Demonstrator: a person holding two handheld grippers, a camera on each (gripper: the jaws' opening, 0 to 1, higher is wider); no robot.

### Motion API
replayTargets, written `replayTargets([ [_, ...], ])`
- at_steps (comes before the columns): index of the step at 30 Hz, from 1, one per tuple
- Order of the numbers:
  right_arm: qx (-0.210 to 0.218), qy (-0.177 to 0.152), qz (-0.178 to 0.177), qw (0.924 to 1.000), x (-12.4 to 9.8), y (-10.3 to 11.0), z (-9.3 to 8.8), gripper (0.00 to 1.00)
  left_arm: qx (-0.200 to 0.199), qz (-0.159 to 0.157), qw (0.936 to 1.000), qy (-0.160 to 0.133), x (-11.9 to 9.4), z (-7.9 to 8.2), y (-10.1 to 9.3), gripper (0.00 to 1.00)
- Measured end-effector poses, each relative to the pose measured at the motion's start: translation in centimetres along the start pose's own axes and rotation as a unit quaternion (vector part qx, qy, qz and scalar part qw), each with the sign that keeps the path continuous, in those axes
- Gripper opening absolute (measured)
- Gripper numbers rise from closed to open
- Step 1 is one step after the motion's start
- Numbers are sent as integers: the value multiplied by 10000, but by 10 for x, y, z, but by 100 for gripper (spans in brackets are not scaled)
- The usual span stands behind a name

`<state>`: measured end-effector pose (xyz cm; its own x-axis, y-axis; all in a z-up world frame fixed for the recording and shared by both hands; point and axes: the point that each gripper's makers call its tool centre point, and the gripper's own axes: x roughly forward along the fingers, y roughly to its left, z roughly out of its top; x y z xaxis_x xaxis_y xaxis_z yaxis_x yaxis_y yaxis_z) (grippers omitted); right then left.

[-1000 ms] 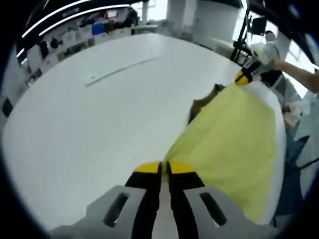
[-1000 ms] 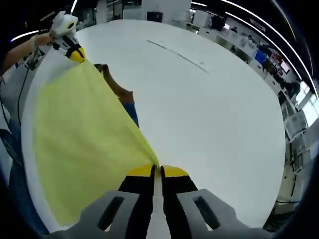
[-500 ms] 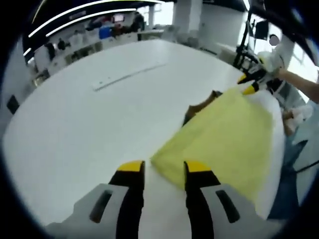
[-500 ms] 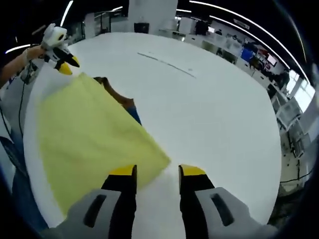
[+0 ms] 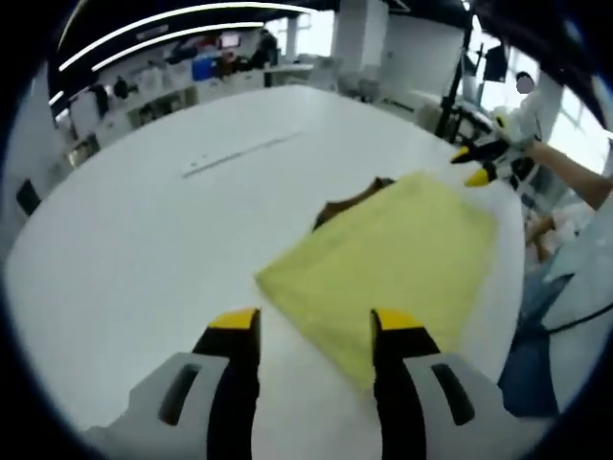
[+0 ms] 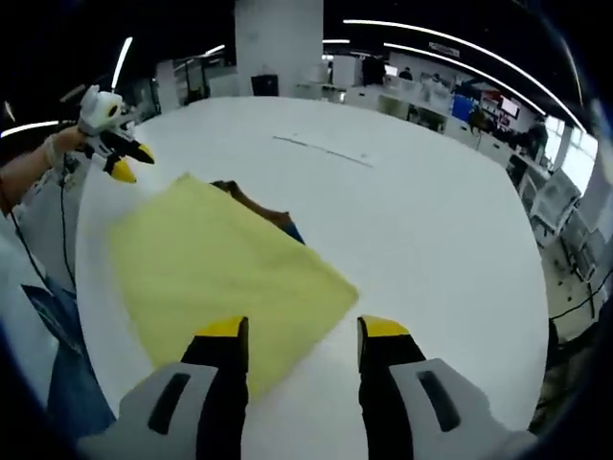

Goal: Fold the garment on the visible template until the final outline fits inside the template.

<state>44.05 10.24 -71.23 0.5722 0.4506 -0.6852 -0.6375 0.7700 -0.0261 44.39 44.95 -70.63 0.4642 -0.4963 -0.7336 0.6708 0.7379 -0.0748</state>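
Observation:
A yellow garment (image 5: 397, 249) lies flat on the white table (image 5: 144, 249), folded into a rough rectangle. A brown and blue part (image 6: 263, 203) sticks out from under its far edge. My left gripper (image 5: 316, 326) is open just short of the garment's near corner and holds nothing. My right gripper (image 6: 303, 331) is open too, with the garment's near corner (image 6: 326, 287) lying just ahead of its jaws. In the left gripper view the right gripper (image 5: 476, 163) hovers past the garment's far corner. The left gripper (image 6: 123, 158) appears in the right gripper view in a hand, off the cloth.
A thin grey line (image 5: 239, 153) marks the tabletop beyond the garment. The table edge (image 6: 81, 287) runs close along the garment's side, with a person's blue trousers (image 6: 53, 335) right beside it. Desks and shelves (image 5: 182, 72) stand far behind.
Both grippers opened and let go of the garment's corners, then drew back. The yellow cloth, held stretched a second ago, now lies flat on the table.

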Motion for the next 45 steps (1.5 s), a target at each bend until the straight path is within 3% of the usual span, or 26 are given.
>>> replayTargets([
  [3,265,-64,130,9995,-3,8,-5,48,-139,-96,9998,112,-3,-12,-9,34],
  [11,351,42,210,9992,-13,26,-27,49,-437,-176,9987,183,-11,-36,-23,35],
  [25,763,45,506,9958,-25,51,-54,49,-1184,-481,9918,67,-19,-57,-48,39],
  [45,1216,366,813,9886,-26,70,-87,28,-1669,-677,9825,477,-15,-93,-62,33],
])
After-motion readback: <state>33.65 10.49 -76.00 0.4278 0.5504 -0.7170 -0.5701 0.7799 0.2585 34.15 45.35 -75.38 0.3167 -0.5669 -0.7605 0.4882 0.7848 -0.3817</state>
